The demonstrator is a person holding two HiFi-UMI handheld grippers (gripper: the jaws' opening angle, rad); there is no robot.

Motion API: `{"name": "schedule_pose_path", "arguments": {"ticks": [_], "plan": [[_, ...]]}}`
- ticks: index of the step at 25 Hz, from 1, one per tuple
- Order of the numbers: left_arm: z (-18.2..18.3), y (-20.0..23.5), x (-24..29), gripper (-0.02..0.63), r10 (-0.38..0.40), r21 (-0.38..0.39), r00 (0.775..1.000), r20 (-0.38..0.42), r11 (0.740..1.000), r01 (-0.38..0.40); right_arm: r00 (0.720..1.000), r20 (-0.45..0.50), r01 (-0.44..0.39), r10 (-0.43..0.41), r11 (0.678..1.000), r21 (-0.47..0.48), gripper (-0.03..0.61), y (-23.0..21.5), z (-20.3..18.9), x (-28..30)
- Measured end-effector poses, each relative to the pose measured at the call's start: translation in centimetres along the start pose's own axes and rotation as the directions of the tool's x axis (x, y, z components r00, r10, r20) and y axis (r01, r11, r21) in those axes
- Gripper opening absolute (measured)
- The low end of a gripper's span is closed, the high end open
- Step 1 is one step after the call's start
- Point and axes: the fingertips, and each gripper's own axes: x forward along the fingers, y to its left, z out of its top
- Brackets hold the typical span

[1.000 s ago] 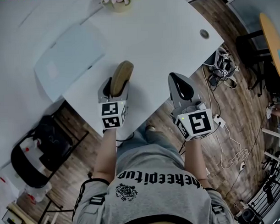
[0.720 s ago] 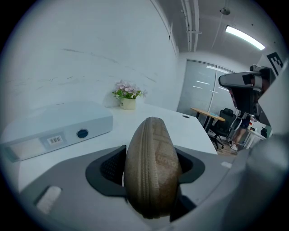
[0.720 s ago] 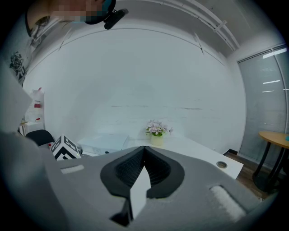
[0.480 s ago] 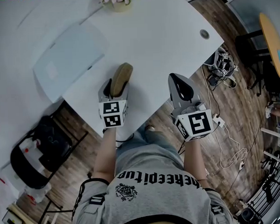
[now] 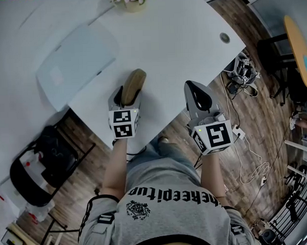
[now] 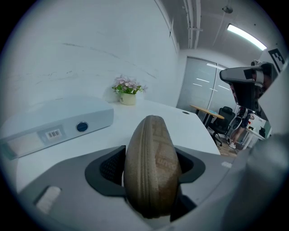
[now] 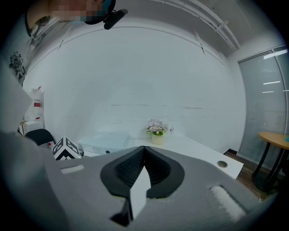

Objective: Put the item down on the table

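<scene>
A tan zippered pouch (image 5: 132, 84) (image 6: 151, 167) stands on edge between the jaws of my left gripper (image 5: 125, 94) (image 6: 151, 173), which is shut on it. It hangs over the near edge of the white table (image 5: 175, 38). My right gripper (image 5: 197, 95) (image 7: 143, 173) is shut with nothing between its jaws. It hovers at the table's near right edge, level with the left one.
A pale blue binder (image 5: 73, 62) (image 6: 54, 126) lies on the table to the left. A small flower pot (image 5: 131, 1) (image 6: 128, 91) (image 7: 157, 131) stands at the far edge. A cable grommet (image 5: 224, 37) is set in the right corner. Black chair (image 5: 42, 168) and cables (image 5: 255, 156) are on the floor.
</scene>
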Motion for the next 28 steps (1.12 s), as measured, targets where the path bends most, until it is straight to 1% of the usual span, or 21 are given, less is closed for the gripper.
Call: {"name": "schedule_pose_path", "arguments": {"ticks": [5, 8, 10, 14, 16, 21, 28], "plan": [[0.1, 0.0, 0.1, 0.31, -0.011, 0.003, 1.0, -0.002, 1.0, 0.011, 1.0, 0.001, 0.002, -0.002, 1.0, -0.003, 0.002, 0.0, 0.1, -0.3], [0.1, -0.1, -0.1, 0.326, -0.016, 0.032, 1.0, 0.002, 0.999, 0.016, 1.0, 0.005, 0.004, -0.004, 1.0, -0.003, 0.002, 0.1, 0.2, -0.6], [0.2, 0.0, -0.3, 0.343, -0.016, 0.046, 1.0, 0.013, 0.999, 0.015, 1.0, 0.008, 0.003, -0.003, 1.0, -0.006, 0.002, 0.2, 0.2, -0.8], [1.3, -0.1, -1.2, 0.344, -0.025, 0.026, 0.998, 0.057, 0.999, 0.024, 1.0, 0.014, -0.006, 0.006, 1.0, -0.011, 0.002, 0.5, 0.4, -0.9], [1.9, -0.1, -1.9, 0.327, -0.024, 0.016, 0.996, 0.08, 1.0, 0.023, 1.0, 0.018, -0.012, 0.013, 1.0, -0.014, 0.002, 0.7, 0.6, -1.1], [3.5, -0.3, -4.0, 0.257, -0.006, 0.016, 0.989, 0.148, 1.0, 0.003, 0.999, 0.031, -0.035, 0.035, 0.999, -0.025, 0.002, 1.4, 1.0, -1.4], [4.9, -0.6, -6.6, 0.097, 0.037, 0.029, 0.977, 0.208, 0.999, -0.044, 0.997, 0.044, -0.068, 0.069, 0.997, -0.034, 0.002, 2.1, 1.3, -2.1]]}}
